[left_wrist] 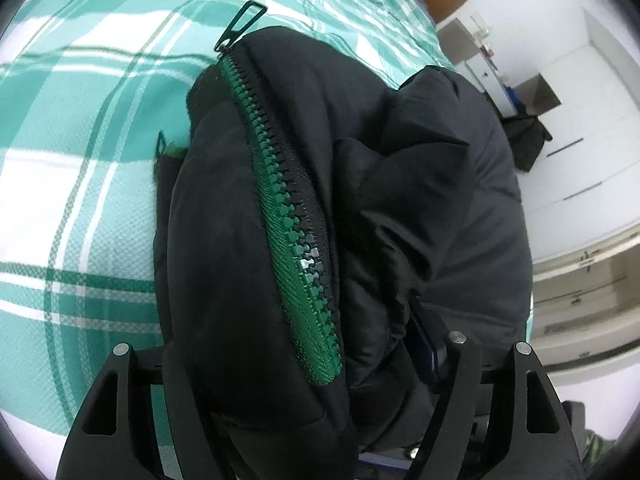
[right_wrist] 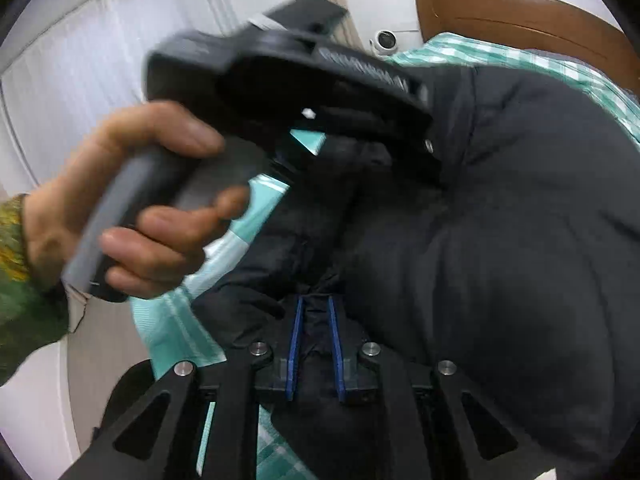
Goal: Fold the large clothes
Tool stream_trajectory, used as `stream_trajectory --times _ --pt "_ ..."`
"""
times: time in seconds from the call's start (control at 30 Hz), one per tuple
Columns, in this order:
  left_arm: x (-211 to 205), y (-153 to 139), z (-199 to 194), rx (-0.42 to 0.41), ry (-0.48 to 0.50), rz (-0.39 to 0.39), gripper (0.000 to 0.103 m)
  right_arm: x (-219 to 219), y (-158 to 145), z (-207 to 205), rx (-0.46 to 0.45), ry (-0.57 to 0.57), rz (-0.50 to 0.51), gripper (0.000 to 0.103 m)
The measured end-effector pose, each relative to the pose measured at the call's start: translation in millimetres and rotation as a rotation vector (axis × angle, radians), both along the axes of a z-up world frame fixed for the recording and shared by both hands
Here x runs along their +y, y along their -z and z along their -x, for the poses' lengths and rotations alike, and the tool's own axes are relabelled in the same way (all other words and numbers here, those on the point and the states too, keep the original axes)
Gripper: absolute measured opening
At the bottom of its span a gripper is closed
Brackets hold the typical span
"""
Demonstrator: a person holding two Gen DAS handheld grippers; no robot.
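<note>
- Nearest, the right claw (right_wrist: 314, 344) was clamped on a pinch of the black padded jacket (right_wrist: 500, 220), its blue pads (right_wrist: 295, 344) close together with cloth between them.
- The left claw (left_wrist: 316, 400) stood wide, with the jacket's bulky zippered edge bulging between its arms. I judged it loose rather than pressed, though its pad faces were buried in fabric.
- The jacket lay bunched on the green-checked bed (left_wrist: 60, 200), running ahead and away from both claws. Its green zipper (left_wrist: 280, 200) ran lengthwise from the left claw towards the pull tab (left_wrist: 240, 26).
- In the right wrist view, the person's left hand (right_wrist: 132, 216) on its handle blocked the jacket's far left part.
- Sleeves and hem could not be made out.
</note>
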State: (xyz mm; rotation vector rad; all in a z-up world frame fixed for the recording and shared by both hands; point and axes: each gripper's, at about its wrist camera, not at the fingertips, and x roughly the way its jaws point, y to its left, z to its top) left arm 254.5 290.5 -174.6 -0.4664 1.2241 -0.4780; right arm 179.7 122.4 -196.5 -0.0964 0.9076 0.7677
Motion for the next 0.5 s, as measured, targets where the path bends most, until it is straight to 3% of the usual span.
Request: stream_trajectory --times 0.27,0.43,0.5 --pt "7 14 6 -0.01 -0.043 0.033 0.077 31 2 2 -0.015 -0.006 0.08 0.012" --pt "4 12 6 -0.02 -0.05 0.031 0.077 27 -43 -4 0.04 -0.013 -0.006 0.015" --pt "4 14 6 -0.019 -0.056 0.052 0.077 20 -73 -18 0.004 -0.003 -0.047 0.015"
